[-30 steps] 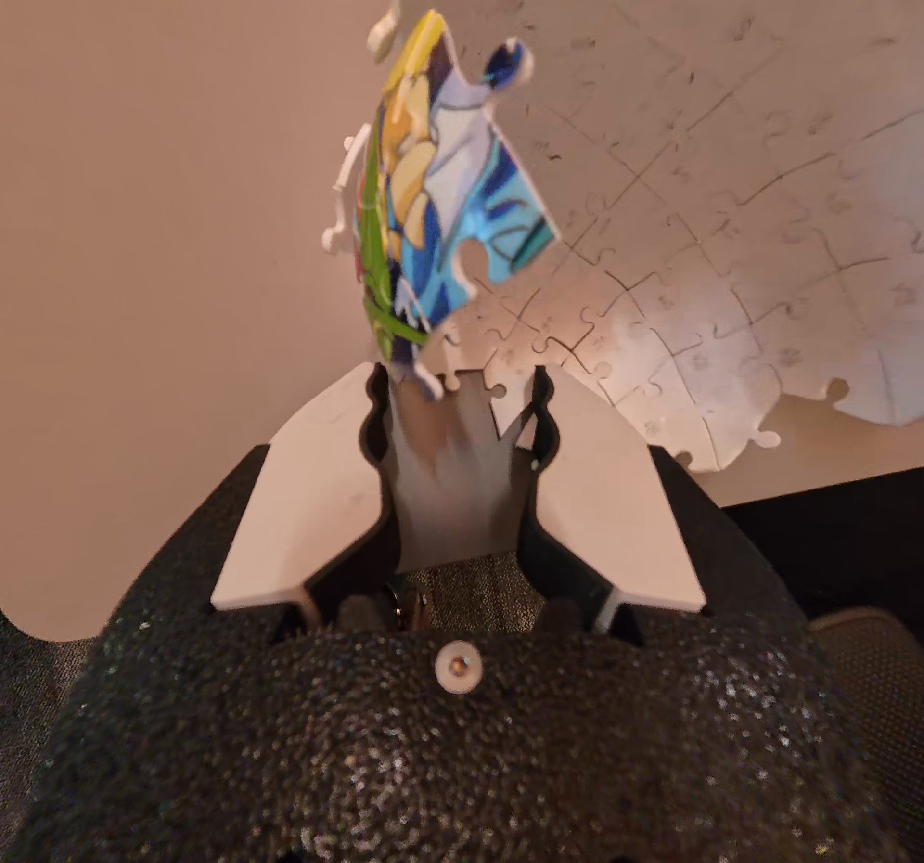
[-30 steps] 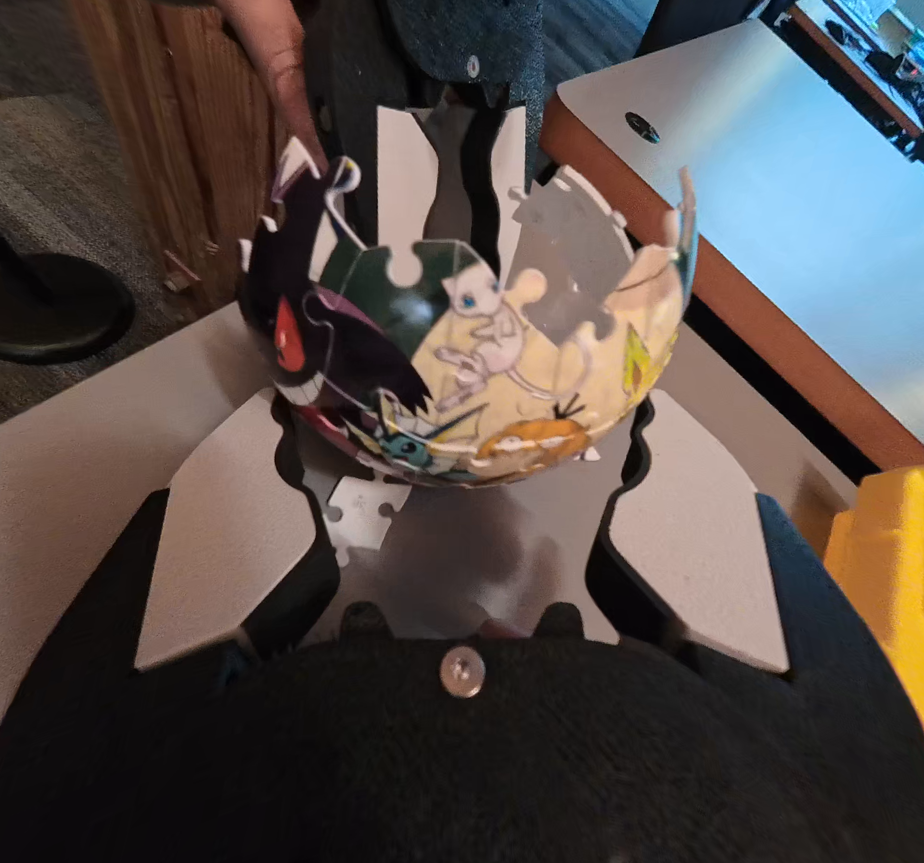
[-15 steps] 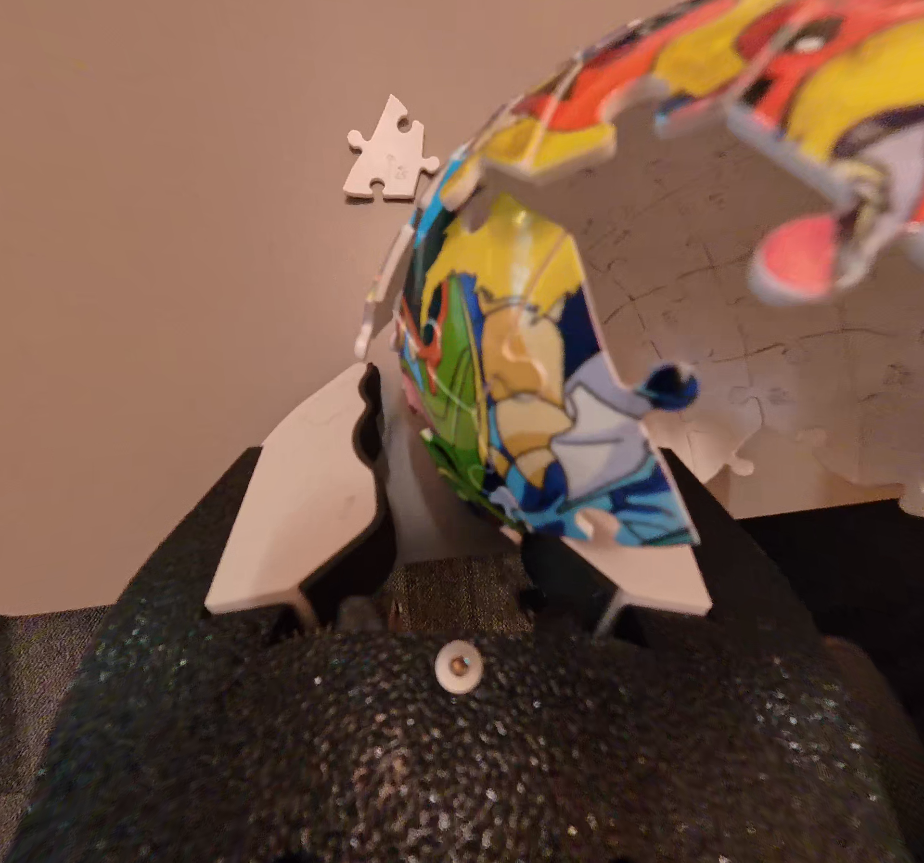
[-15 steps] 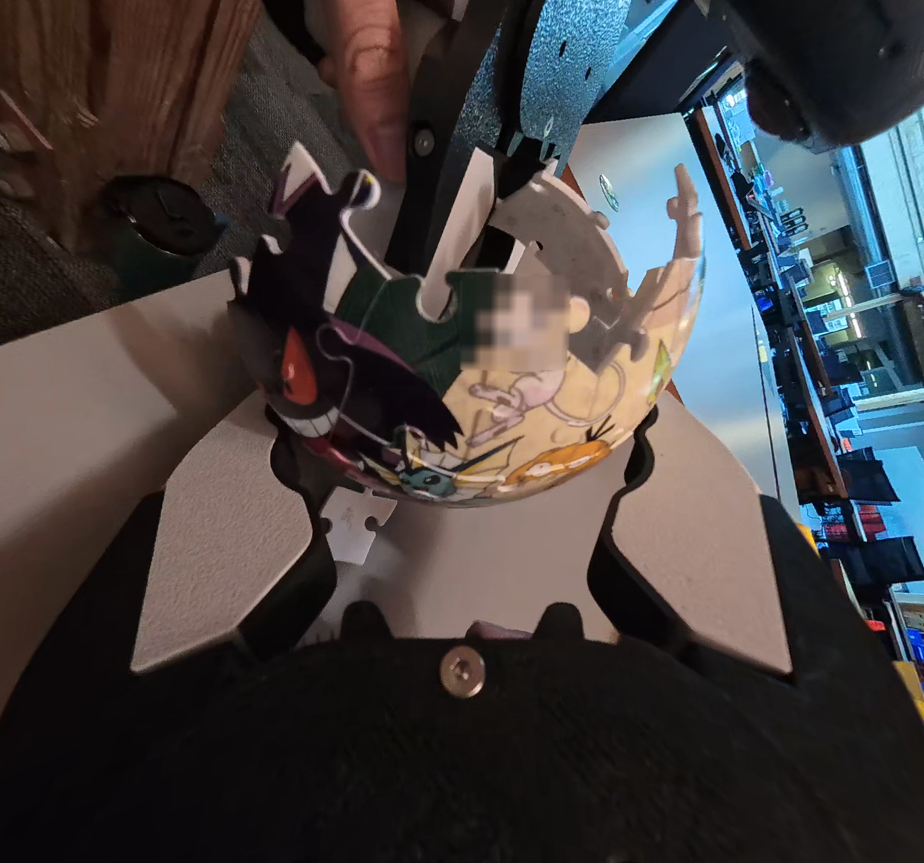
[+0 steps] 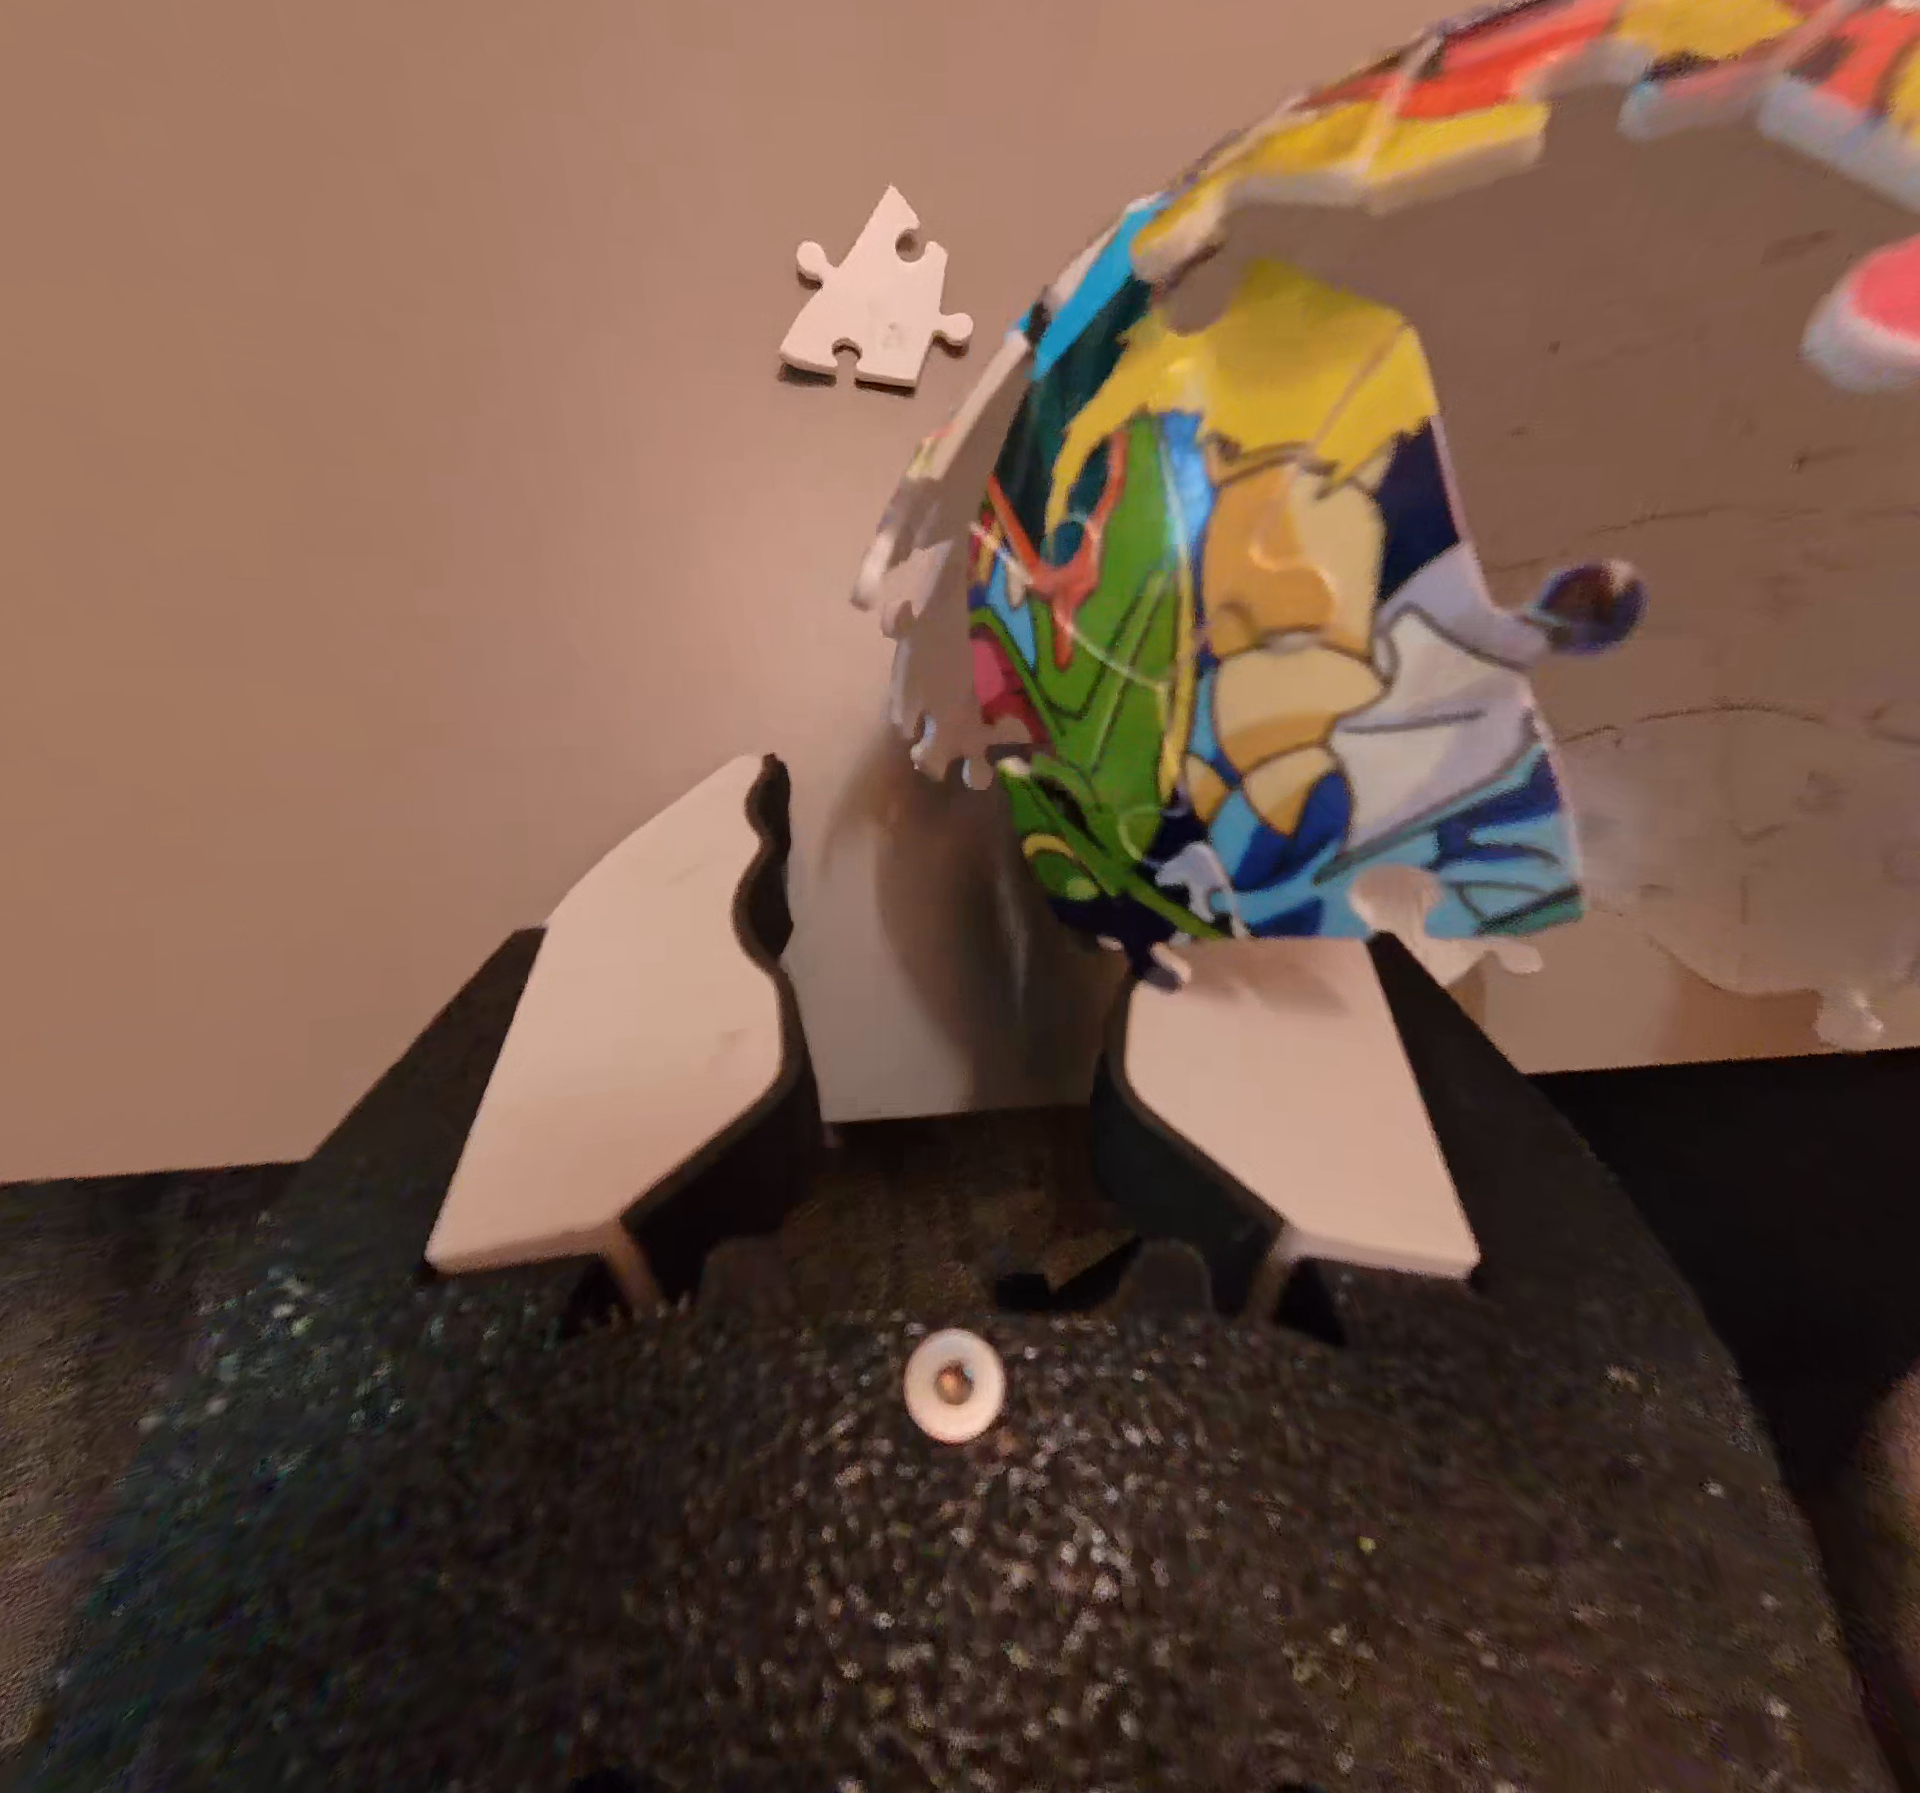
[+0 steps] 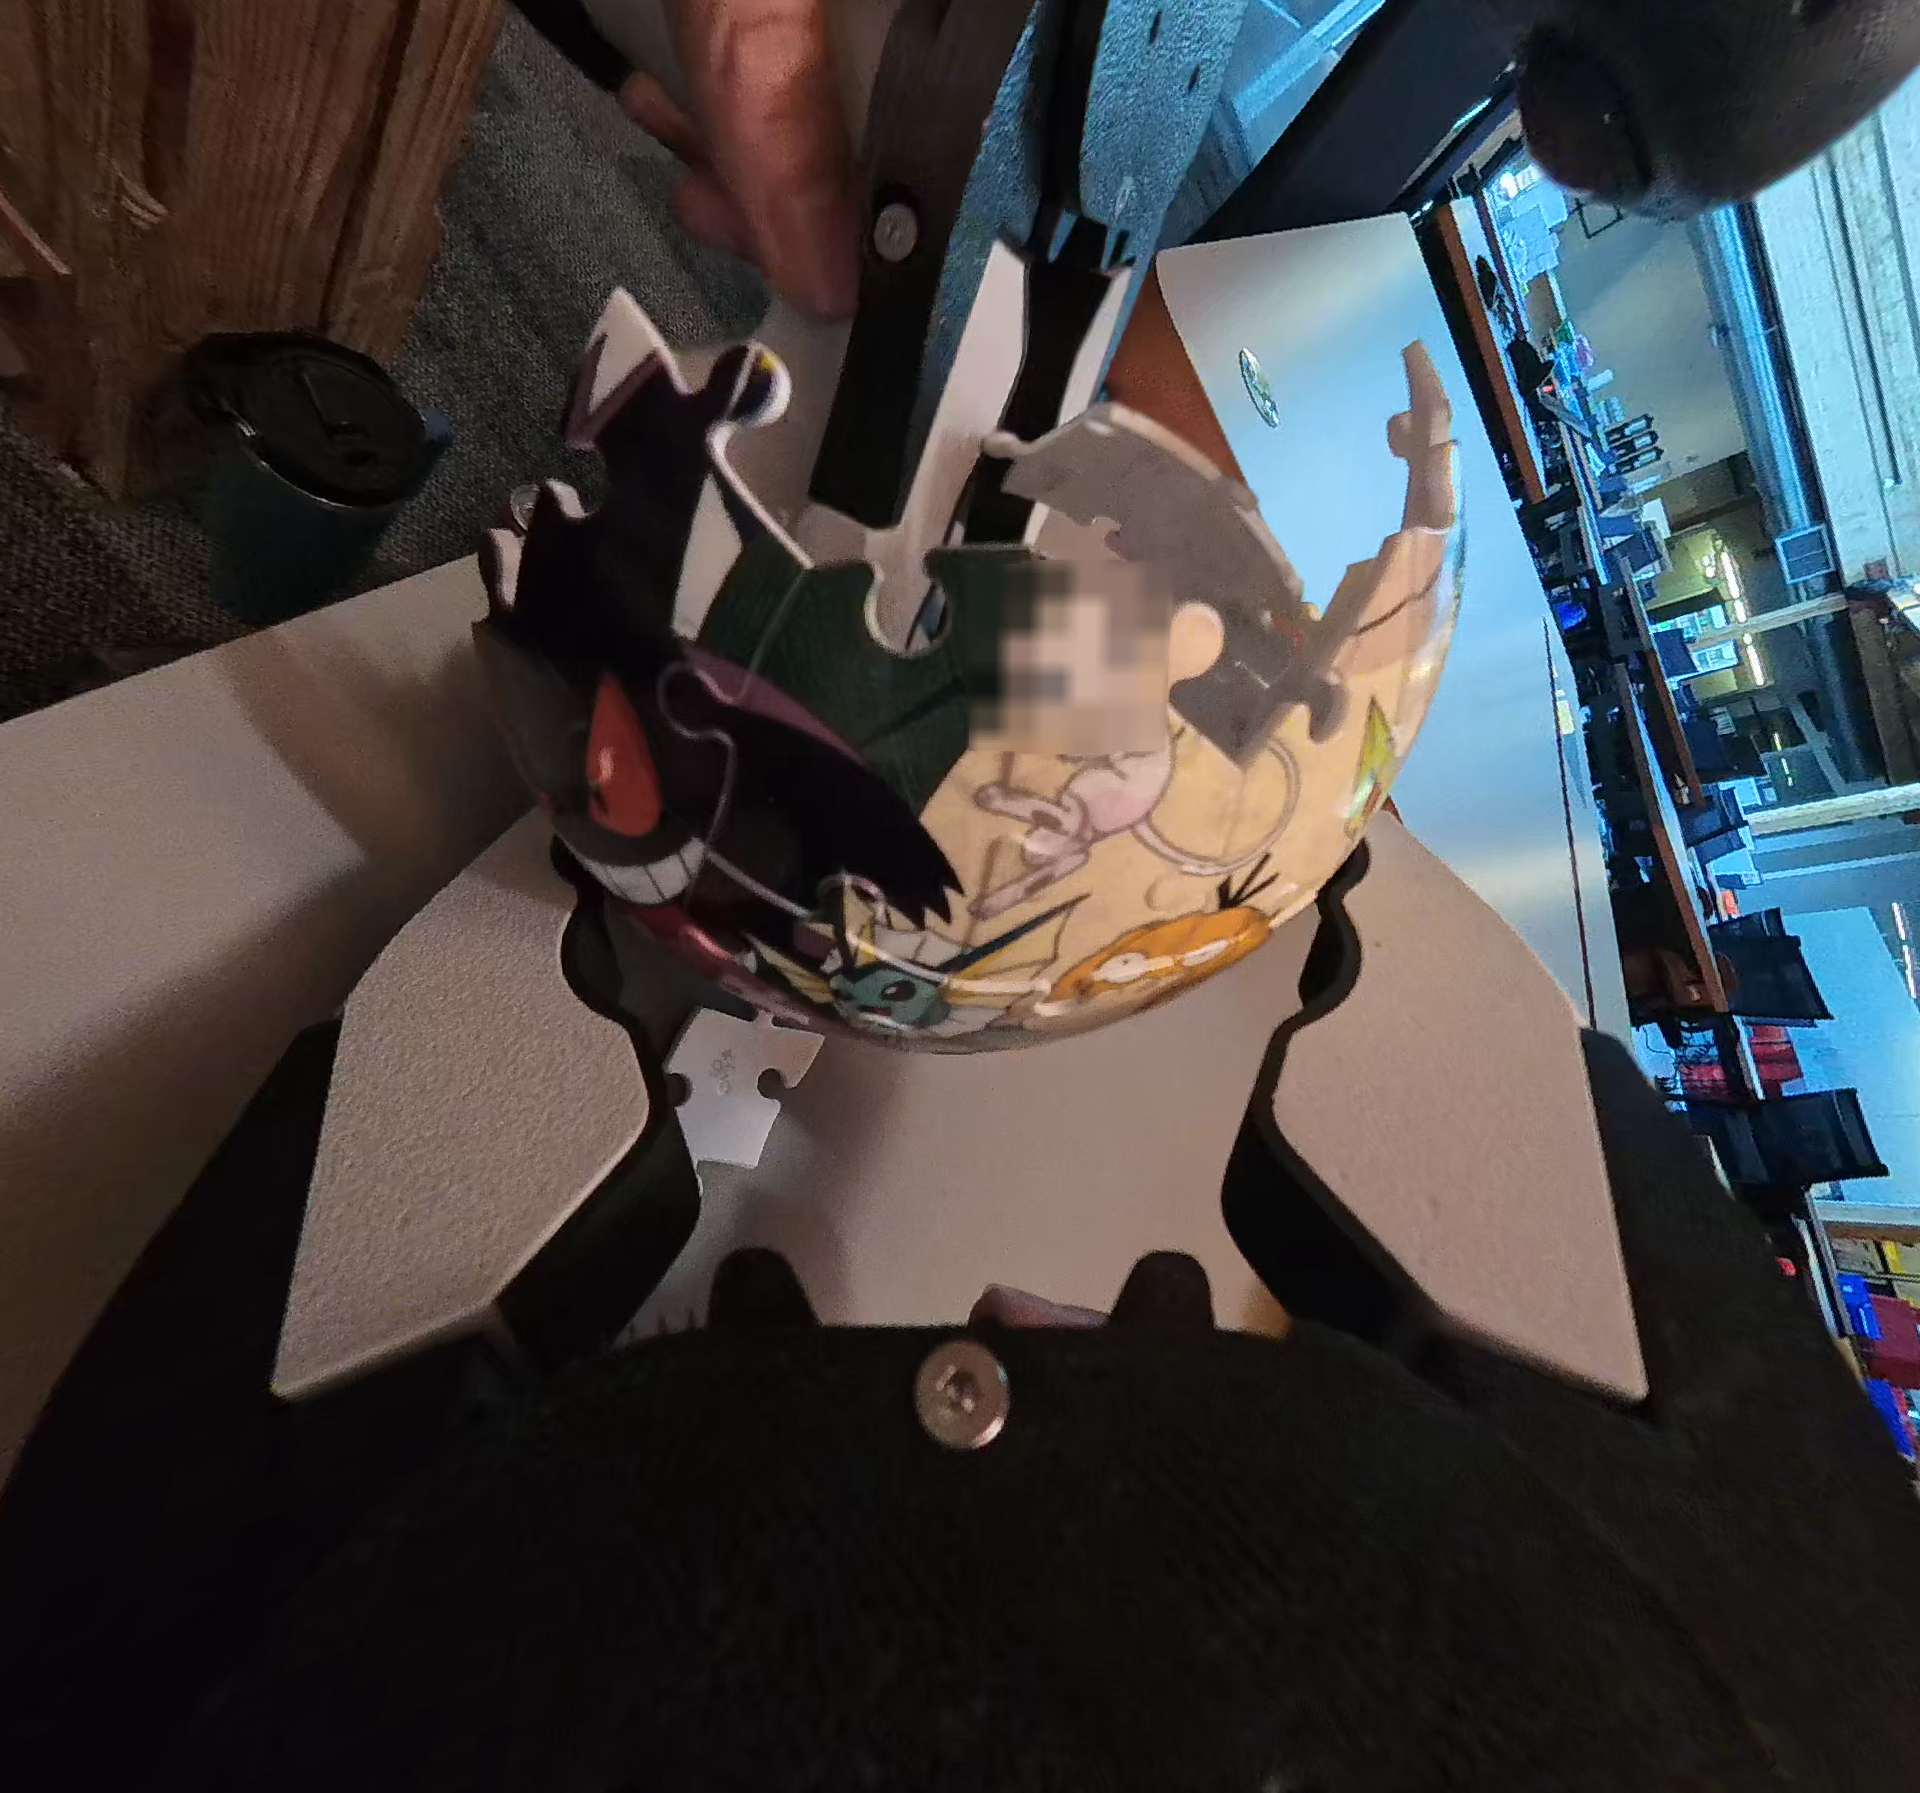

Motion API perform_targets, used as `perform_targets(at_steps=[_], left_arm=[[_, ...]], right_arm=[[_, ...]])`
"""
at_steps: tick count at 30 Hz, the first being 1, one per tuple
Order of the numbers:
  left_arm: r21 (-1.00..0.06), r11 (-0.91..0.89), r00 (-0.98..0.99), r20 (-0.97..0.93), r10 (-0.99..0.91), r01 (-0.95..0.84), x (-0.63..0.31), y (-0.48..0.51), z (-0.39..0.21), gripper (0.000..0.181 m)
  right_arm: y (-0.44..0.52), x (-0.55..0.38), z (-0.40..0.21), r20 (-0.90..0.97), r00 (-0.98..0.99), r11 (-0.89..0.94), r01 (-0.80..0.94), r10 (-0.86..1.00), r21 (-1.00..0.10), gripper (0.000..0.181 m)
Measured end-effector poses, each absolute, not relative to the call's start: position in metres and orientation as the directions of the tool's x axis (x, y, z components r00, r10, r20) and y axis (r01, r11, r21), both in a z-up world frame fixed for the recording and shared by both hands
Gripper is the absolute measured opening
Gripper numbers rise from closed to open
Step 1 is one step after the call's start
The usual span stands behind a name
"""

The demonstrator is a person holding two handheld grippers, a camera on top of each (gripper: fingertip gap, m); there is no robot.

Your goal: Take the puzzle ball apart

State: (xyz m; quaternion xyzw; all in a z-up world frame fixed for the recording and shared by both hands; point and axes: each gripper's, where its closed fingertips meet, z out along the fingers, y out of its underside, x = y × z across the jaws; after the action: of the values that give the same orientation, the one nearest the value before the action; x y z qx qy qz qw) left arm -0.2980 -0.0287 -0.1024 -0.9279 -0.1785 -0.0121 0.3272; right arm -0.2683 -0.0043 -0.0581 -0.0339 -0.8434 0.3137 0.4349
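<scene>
The left claw (image 5: 940,876) had spread off the rim, detaching nothing; the right claw (image 6: 956,870) still clamped the puzzle ball (image 6: 1101,839).

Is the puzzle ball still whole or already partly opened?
Partly opened. The puzzle ball is a bowl-shaped shell with a jagged rim, its plain inner side shows, and one loose piece lies on the table.

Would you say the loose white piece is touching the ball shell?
Apart: the left wrist view shows bare table between the loose white piece and the ball shell.
</scene>
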Motion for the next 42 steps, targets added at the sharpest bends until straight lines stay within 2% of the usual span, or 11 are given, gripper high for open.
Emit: perform_targets(at_steps=[1, 3, 13, 21, 26, 29, 35, 39, 42], left_arm=[[-0.596, -0.739, 0.943, 0.105, 0.317, 0.315, -0.298, -0.028, -0.104, 0.063], [-0.582, -0.767, 0.953, 0.046, 0.301, 0.27, -0.299, -0.027, -0.105, 0.064], [-0.558, -0.795, 0.955, -0.011, 0.296, 0.239, -0.301, -0.03, -0.106, 0.074], [-0.619, -0.742, 0.956, 0.052, 0.288, 0.258, -0.303, -0.035, -0.097, 0.073], [-0.608, -0.755, 0.961, 0.05, 0.272, 0.245, -0.304, -0.03, -0.105, 0.063], [-0.639, -0.732, 0.964, 0.061, 0.258, 0.236, -0.302, -0.023, -0.1, 0.062], [-0.776, -0.547, 0.949, 0.236, 0.211, 0.315, -0.291, -0.002, -0.065, 0.058], [-0.791, -0.492, 0.93, 0.343, 0.136, 0.363, -0.274, 0.015, -0.051, 0.054], [-0.769, -0.534, 0.923, 0.38, 0.06, 0.352, -0.251, 0.033, -0.054, 0.053]], right_arm=[[-0.004, -0.268, -0.058, 0.71, -0.62, 0.801, -0.213, 0.332, -0.56, 0.13], [-0.004, -0.268, -0.058, 0.707, -0.622, 0.799, -0.208, 0.336, -0.563, 0.13], [-0.003, -0.269, -0.059, 0.698, -0.626, 0.795, -0.199, 0.347, -0.574, 0.13], [0.0, -0.269, -0.061, 0.668, -0.635, 0.781, -0.16, 0.387, -0.604, 0.13], [0.007, -0.269, -0.063, 0.646, -0.635, 0.78, -0.109, 0.422, -0.617, 0.13], [0.017, -0.265, -0.061, 0.653, -0.612, 0.778, -0.096, 0.446, -0.621, 0.129], [0.045, -0.248, -0.059, 0.679, -0.54, 0.79, -0.042, 0.497, -0.612, 0.127], [0.072, -0.229, -0.059, 0.695, -0.472, 0.799, 0.033, 0.542, -0.6, 0.122], [0.088, -0.211, -0.06, 0.698, -0.44, 0.8, 0.084, 0.565, -0.594, 0.119]])
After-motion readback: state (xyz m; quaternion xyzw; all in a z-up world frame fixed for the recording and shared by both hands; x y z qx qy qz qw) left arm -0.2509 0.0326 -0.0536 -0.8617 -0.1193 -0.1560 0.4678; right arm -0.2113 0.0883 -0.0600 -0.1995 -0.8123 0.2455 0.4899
